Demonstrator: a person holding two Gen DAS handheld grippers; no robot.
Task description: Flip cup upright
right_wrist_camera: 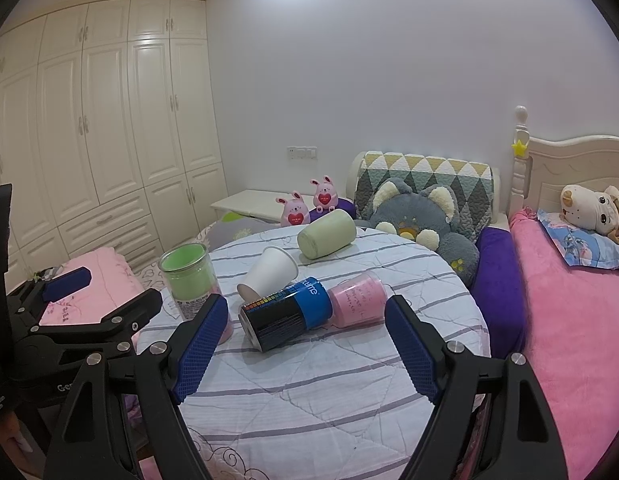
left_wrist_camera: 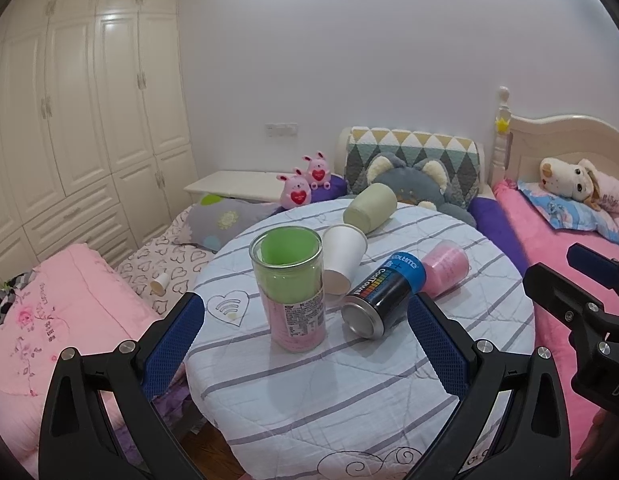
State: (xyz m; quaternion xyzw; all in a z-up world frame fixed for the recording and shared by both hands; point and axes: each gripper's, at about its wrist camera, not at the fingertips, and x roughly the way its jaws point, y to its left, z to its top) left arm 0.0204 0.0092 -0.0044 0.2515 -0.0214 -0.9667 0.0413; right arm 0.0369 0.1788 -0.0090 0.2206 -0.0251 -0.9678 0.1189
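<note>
On the round table with a striped cloth (left_wrist_camera: pixel 349 380) (right_wrist_camera: pixel 309 392) a clear cup with a green and pink lining (left_wrist_camera: pixel 287 286) (right_wrist_camera: pixel 189 280) stands upright. A white paper cup (left_wrist_camera: pixel 343 258) (right_wrist_camera: pixel 269 272), a black and blue can (left_wrist_camera: pixel 385 296) (right_wrist_camera: pixel 285 314), a pink cup (left_wrist_camera: pixel 445 274) (right_wrist_camera: pixel 357 304) and a pale green cup (left_wrist_camera: pixel 369 208) (right_wrist_camera: pixel 326 233) lie on their sides. My left gripper (left_wrist_camera: pixel 305 312) is open and empty, in front of the upright cup and the can. My right gripper (right_wrist_camera: pixel 305 316) is open and empty, in front of the can.
Beds with pink covers (left_wrist_camera: pixel 49 320) (right_wrist_camera: pixel 569 340) flank the table. A grey plush cushion (left_wrist_camera: pixel 413 184) (right_wrist_camera: pixel 425 216) and two pink bunny toys (left_wrist_camera: pixel 305 184) (right_wrist_camera: pixel 305 204) sit behind it. A white wardrobe (left_wrist_camera: pixel 77 120) fills the left wall.
</note>
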